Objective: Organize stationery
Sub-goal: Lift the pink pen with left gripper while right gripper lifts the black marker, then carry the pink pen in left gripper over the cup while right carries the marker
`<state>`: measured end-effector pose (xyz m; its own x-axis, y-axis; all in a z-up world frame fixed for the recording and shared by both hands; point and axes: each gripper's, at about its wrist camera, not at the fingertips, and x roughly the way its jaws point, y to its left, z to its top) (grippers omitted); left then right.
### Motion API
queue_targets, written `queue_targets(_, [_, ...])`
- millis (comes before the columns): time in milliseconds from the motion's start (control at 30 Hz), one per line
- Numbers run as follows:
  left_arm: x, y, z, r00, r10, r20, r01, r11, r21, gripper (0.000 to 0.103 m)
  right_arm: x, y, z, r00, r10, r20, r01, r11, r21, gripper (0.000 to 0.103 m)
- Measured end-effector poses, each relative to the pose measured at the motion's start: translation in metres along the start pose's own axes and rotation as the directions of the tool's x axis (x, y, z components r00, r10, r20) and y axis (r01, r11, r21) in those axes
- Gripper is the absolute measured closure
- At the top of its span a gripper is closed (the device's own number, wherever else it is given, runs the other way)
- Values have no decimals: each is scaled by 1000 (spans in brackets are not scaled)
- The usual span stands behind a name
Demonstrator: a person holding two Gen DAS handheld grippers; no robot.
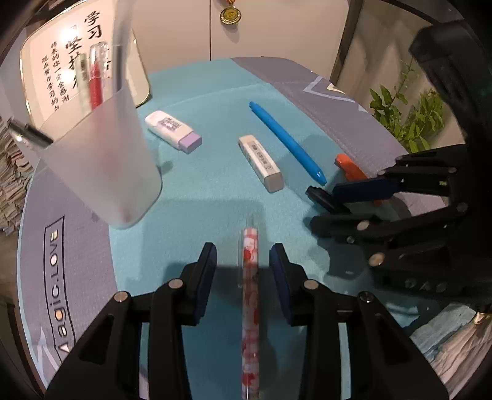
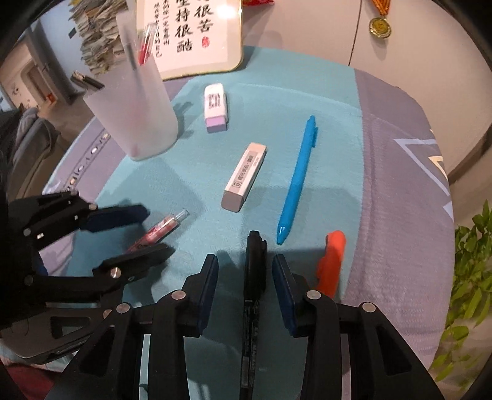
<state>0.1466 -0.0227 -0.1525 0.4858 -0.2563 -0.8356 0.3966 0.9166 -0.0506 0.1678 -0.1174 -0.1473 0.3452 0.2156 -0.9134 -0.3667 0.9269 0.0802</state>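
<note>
Fuzzy teal mat [image 1: 215,200], frosted cylindrical cup [image 1: 113,160]

A framed calligraphy board [image 2: 200,34] leans against the pale wall beyond the teal mat [image 2: 215,172]. Left of the board sits a ragged paper stack [image 2: 95,40]; right of it a gold medal [image 2: 380,27] hangs. Further right, a leafy plant [image 2: 470,277].
</note>
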Motion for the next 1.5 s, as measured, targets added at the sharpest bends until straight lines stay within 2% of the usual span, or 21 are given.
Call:
queue_targets(33, [1, 0, 1, 1000, -1, 0, 1, 1000, 0, 70, 1, 1, 1, 1000, -8, 10, 9, 1000, -7, 64])
queue_targets(67, [1, 0, 2, 1000, 2, 3, -2, 1000, -1, 74, 2, 1, 1, 1000, -14, 8, 14, 1000, -9, 75])
queue_targets(100, [2, 1, 3, 1000, 6, 3, -6, 1000, -4, 87, 2, 2, 2, 1000, -25, 11, 25, 1000, -15, 83])
queue_targets(133, [2, 3, 4, 1000, 8, -1, -8, 1000, -8, 92, 2, 3, 2, 1000, -28, 12, 29, 999, -18, 88])
queue_targets(233, [-2, 8, 7, 1000, -28, -6, 28, 999, -46, 92, -4, 5, -1, 999, -20, 34, 20, 1000, -6, 88])
queue_targets(300, [-10, 8, 6, 1000, -14, 17, 15, 999, -47, 92, -16, 5, -2, 998, -4, 70, 3, 1000, 6, 88])
queue_targets(400, [-32, 9, 6, 997, -16, 70, 20, 998, -55, 92, -40, 4, -5, 990, 23, 138, -27, 999, 29, 88])
queue_targets(600, [-77, 10, 3, 984, -4, 179, 16, 998, -62, 93, -83, 11, -12, 963, 19, 269, -32, 999, 42, 88])
queue_targets(800, [-118, 13, 3, 956, 23, 293, 0, 997, -77, 95, -119, 27, -17, 928, 11, 374, -19, 1000, 18, 88])
queue_targets(967, [-147, 21, 11, 925, 59, 376, -23, 995, -100, 95, -139, 42, -13, 899, 8, 439, -9, 1000, 1, 88])
queue_targets(1333, [-186, 51, 46, 851, 159, 501, -82, 982, -173, 95, -150, 47, -9, 880, -2, 475, -4, 1000, 11, 88])
queue_targets(1500, [-180, 66, 64, 843, 193, 502, -104, 974, -199, 95, -153, 43, -8, 875, -12, 484, -3, 1000, 31, 88])
